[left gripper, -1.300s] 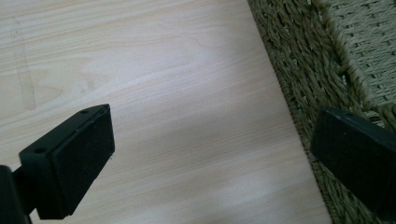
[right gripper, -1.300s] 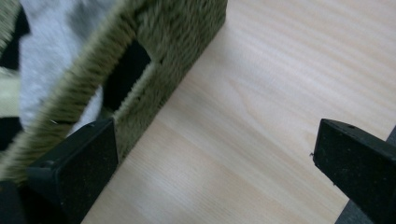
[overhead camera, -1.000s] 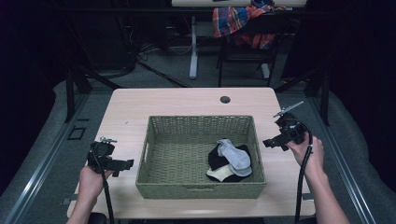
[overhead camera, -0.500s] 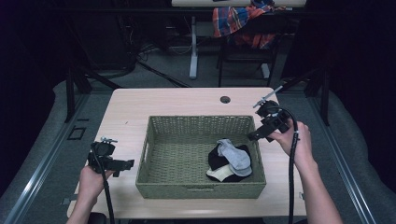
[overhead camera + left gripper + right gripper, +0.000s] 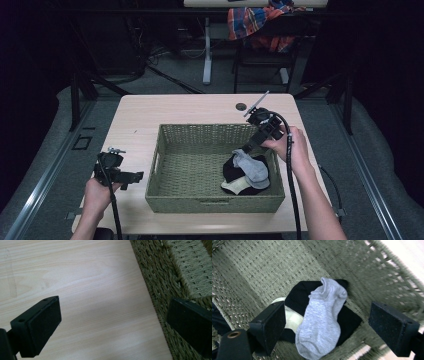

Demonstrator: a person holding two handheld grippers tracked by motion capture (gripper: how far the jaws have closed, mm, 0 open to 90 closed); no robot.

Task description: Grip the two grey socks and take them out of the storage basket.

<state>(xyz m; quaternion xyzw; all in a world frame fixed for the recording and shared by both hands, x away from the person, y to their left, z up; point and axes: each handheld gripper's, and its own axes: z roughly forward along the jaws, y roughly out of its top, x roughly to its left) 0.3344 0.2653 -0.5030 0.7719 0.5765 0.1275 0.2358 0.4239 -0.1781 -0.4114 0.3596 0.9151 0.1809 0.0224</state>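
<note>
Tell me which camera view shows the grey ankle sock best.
The right gripper view: the grey ankle sock lies large and close, on black fabric. The high view shows it small in the woven green basket. The left gripper view faces the table and basket wall.

**Lit table in a dark room**

From above, light falls on the pale table [image 5: 150, 120] while the surrounding room is dim to black. The high view is soft and slightly grainy. In the left gripper view the wood is bright and mildly washed out. In the right gripper view the basket [image 5: 367, 272] wall is motion-blurred; the grey sock [image 5: 322, 317] is clearer.
</note>
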